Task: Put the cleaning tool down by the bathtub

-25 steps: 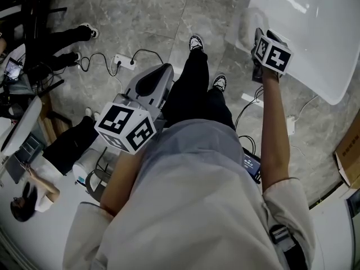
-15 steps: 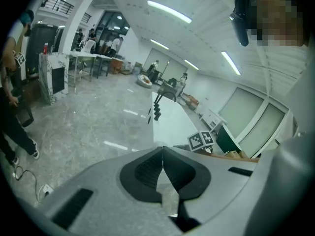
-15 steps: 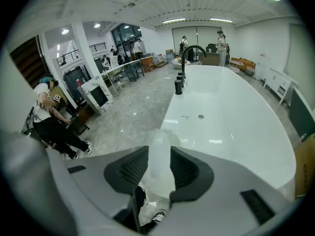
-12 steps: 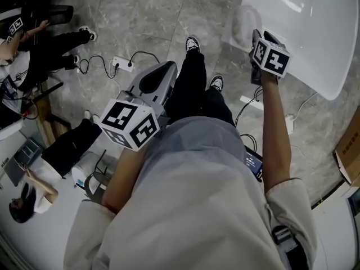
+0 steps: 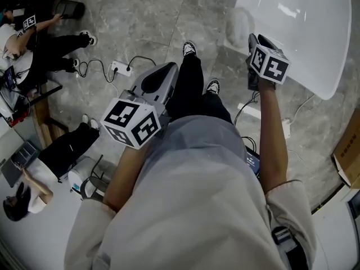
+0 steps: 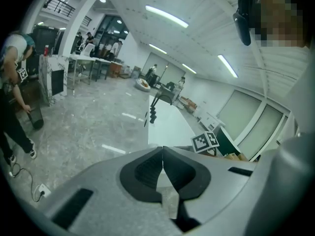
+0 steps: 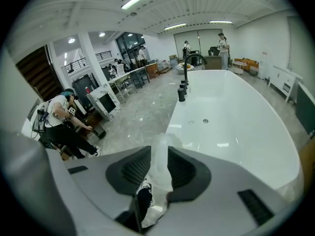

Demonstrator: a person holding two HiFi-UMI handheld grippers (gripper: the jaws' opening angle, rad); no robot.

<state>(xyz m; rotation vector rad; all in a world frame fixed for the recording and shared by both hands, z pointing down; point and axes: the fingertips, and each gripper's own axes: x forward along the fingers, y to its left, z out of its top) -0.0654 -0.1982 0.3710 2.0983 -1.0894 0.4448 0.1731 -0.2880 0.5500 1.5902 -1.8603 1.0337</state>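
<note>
The cleaning tool [image 5: 238,26], a pale, see-through wad, rests on the floor against the outer edge of the white bathtub [image 5: 304,32]. My right gripper [image 5: 256,39] hovers just above and behind it, beside the tub rim. In the right gripper view the tool [image 7: 161,146] shows through the gap of the right gripper [image 7: 159,159]. The jaws have just been closing; they stand apart and neither pad presses on the tool. My left gripper [image 5: 163,72] hangs over my left leg, away from the tub. Its jaws [image 6: 162,156] meet at the tips with nothing between them.
A power strip [image 5: 121,65] with cables lies on the marble floor at the left, near seated people [image 5: 45,44]. More cables and a plug [image 5: 286,127] trail by the tub's near end. A black faucet [image 7: 184,80] stands at the tub's far rim. My feet [image 5: 189,48] are close to the tool.
My right gripper has lifted and drawn back from the pale tool, which stays by the tub. The left gripper has drifted slightly up and right.
</note>
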